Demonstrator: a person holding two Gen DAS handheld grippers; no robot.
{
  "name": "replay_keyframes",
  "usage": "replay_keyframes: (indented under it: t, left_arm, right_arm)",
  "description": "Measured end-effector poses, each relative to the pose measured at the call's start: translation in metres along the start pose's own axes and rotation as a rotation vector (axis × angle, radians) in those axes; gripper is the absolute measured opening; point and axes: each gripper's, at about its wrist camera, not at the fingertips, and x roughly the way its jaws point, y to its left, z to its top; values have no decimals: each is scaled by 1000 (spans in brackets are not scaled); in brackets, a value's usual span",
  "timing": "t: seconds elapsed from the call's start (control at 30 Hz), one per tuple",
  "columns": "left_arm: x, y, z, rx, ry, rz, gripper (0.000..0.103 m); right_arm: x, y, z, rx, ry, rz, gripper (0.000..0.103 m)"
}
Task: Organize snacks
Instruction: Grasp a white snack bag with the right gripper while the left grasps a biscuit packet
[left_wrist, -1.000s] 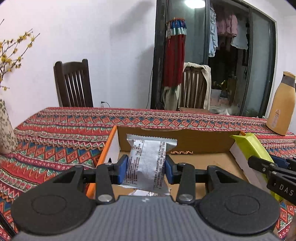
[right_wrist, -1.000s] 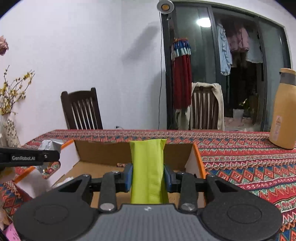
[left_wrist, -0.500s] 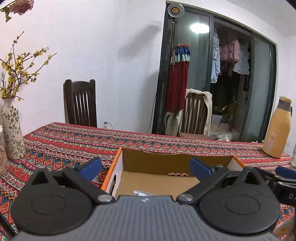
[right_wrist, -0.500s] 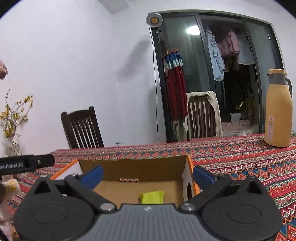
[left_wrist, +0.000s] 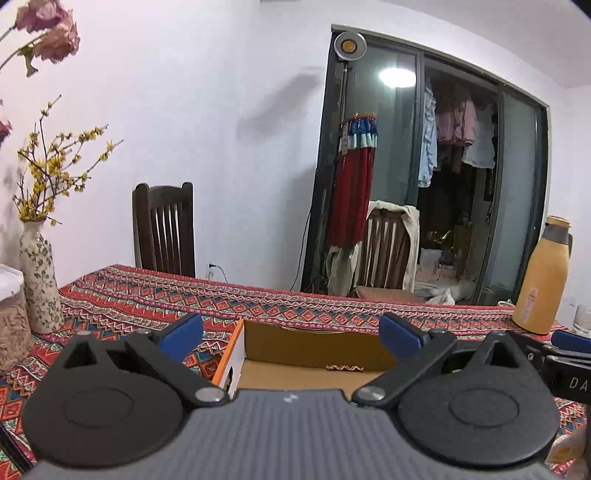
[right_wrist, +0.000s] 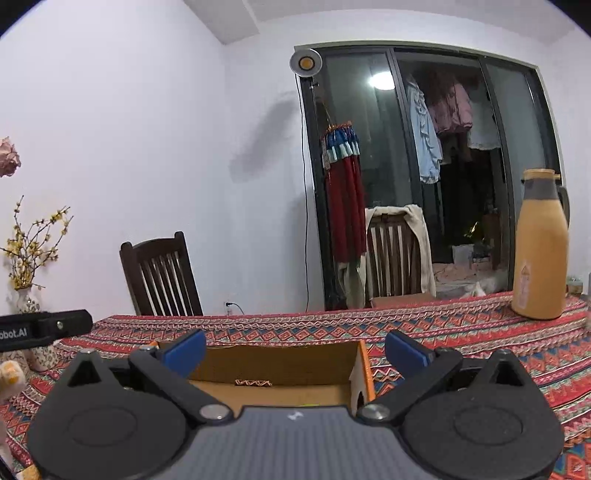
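While both grippers are hanging over the table (left_wrist: 122, 291), their blue fingers (left_wrist: 183, 329) are standing wide apart and are gripping nothing. The left gripper (left_wrist: 291, 332) is sitting above the near edge of the cardboard box (left_wrist: 314, 345), and the box is showing right between its two fingers. The right gripper (right_wrist: 295, 347) is looking into the same box from the other side, with the box wall (right_wrist: 280, 363) showing in the gap between its fingers (right_wrist: 406, 350). A thin bit of yellow-green is peeking out on the box floor just past the right gripper's body, but it is too small to tell what it is. No other snack is showing in the box; the gripper bodies are hiding most of its floor. A tall orange bottle (right_wrist: 541, 245) is standing on the table far off to the right. A vase (left_wrist: 38, 277) with yellow flowers is standing at the left.
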Motion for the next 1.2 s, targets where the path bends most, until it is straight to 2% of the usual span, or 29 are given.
replay_keyframes:
  t: [0.23,0.57,0.8,0.93,1.2]
  left_arm:
    - [-34,9,-14,-16,8,-27,103]
    - [-85,32,-41,2,41,-35,103]
    - [-103,41,-71,-1,102,-46,103]
    - [-110,48,-84,0,135,-44,103]
    - [-124,56,-91,0,146,-36,103]
  right_arm:
    - [-35,2,-8,0,23,-2,103]
    - [-90,1,-58,36,114,-21,103]
    - [-121,-4,-88,55,149,-63,103]
    - [-134,-8,-102,71,188,-56,103]
    - [-146,-9,-121,63,252,-76,103]
